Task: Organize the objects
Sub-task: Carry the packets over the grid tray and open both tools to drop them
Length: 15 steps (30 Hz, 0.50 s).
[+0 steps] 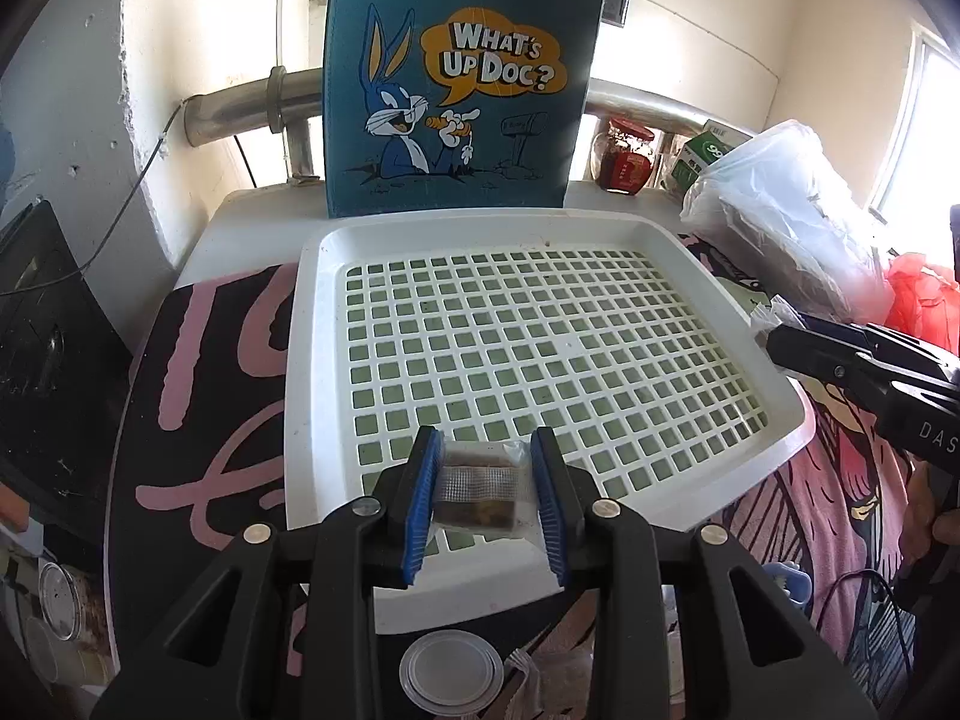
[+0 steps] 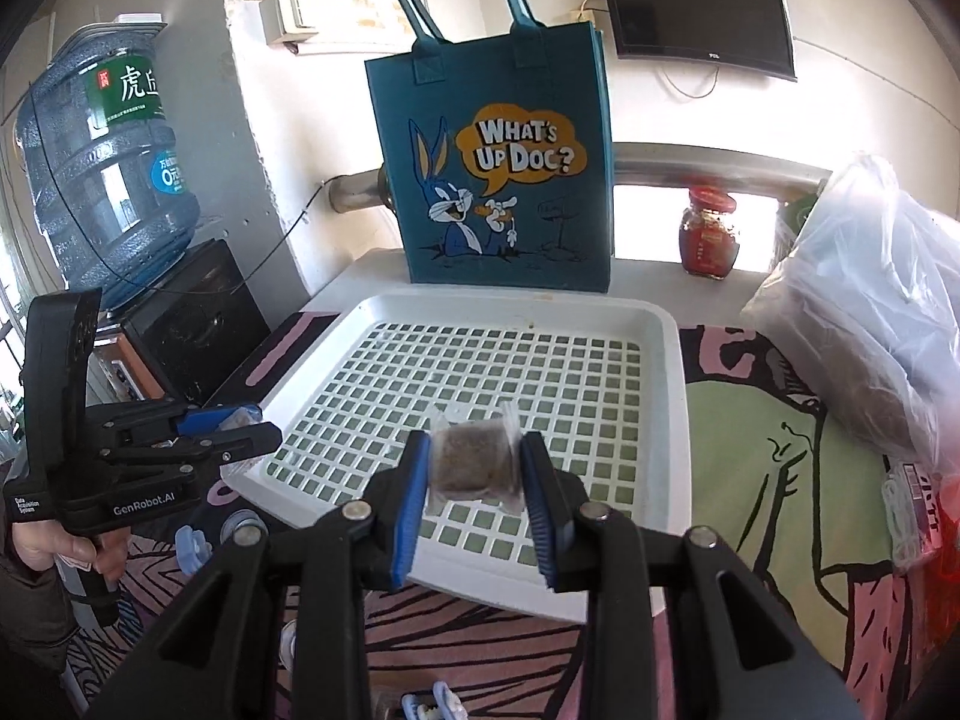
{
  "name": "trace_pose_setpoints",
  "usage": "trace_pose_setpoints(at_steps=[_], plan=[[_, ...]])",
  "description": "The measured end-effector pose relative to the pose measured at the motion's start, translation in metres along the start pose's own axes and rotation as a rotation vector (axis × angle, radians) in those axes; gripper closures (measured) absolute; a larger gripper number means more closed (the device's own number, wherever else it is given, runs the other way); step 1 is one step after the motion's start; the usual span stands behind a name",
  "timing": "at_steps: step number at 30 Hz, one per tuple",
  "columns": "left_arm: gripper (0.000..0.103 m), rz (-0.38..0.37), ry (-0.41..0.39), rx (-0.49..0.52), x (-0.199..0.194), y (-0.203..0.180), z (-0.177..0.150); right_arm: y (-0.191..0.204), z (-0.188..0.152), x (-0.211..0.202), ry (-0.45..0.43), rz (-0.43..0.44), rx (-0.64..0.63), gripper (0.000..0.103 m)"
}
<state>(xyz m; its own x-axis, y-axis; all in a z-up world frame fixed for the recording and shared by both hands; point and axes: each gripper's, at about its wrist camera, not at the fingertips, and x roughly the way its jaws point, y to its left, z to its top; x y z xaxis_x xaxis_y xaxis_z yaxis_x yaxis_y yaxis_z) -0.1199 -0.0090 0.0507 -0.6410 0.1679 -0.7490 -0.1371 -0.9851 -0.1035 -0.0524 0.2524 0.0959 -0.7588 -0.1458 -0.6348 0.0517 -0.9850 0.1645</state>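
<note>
My left gripper [image 1: 485,489] is shut on a clear-wrapped brown snack packet [image 1: 477,492] and holds it over the near edge of the white grid tray [image 1: 312,312]. My right gripper [image 2: 474,480] is shut on another clear-wrapped brown packet [image 2: 471,462] over the near part of the same tray [image 2: 675,360]. The right gripper shows in the left wrist view [image 1: 780,330] at the tray's right edge. The left gripper shows in the right wrist view [image 2: 240,426] at the tray's left edge. A blue Bugs Bunny tote bag [image 1: 462,78] stands upright behind the tray; it also shows in the right wrist view [image 2: 498,174].
A red-lidded jar [image 2: 708,234] and a stuffed clear plastic bag [image 2: 864,312] stand at the right. A water jug [image 2: 102,168] sits on a black box at the left. A round white lid [image 1: 450,675] lies near the table's front edge. A patterned cloth [image 2: 768,468] covers the table.
</note>
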Motion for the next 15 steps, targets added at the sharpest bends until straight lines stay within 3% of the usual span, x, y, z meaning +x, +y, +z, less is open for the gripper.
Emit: trace_pose_setpoints(at_steps=[6, 10, 11, 13, 14, 15], plan=[[0.073, 0.037, 0.072, -0.007, 0.038, -0.002, 0.002, -0.019, -0.003, 0.063, 0.152, -0.088, 0.006, 0.073], [0.071, 0.07, 0.052, 0.021, 0.041, -0.008, 0.0, -0.026, -0.01, 0.085, 0.203, -0.124, -0.003, 0.073], [0.066, 0.062, 0.047, 0.018, 0.041, -0.009, 0.0, -0.028, -0.012, 0.088, 0.216, -0.127, -0.003, 0.072], [0.047, 0.049, 0.032, 0.017, 0.038, -0.009, 0.002, -0.029, -0.013, 0.087, 0.207, -0.128, 0.0, 0.069], [0.034, 0.051, 0.02, 0.012, 0.034, -0.008, 0.003, -0.03, -0.012, 0.086, 0.21, -0.122, 0.011, 0.06], [0.032, 0.043, 0.006, 0.004, 0.029, -0.007, 0.005, -0.031, -0.011, 0.082, 0.197, -0.112, 0.022, 0.055]])
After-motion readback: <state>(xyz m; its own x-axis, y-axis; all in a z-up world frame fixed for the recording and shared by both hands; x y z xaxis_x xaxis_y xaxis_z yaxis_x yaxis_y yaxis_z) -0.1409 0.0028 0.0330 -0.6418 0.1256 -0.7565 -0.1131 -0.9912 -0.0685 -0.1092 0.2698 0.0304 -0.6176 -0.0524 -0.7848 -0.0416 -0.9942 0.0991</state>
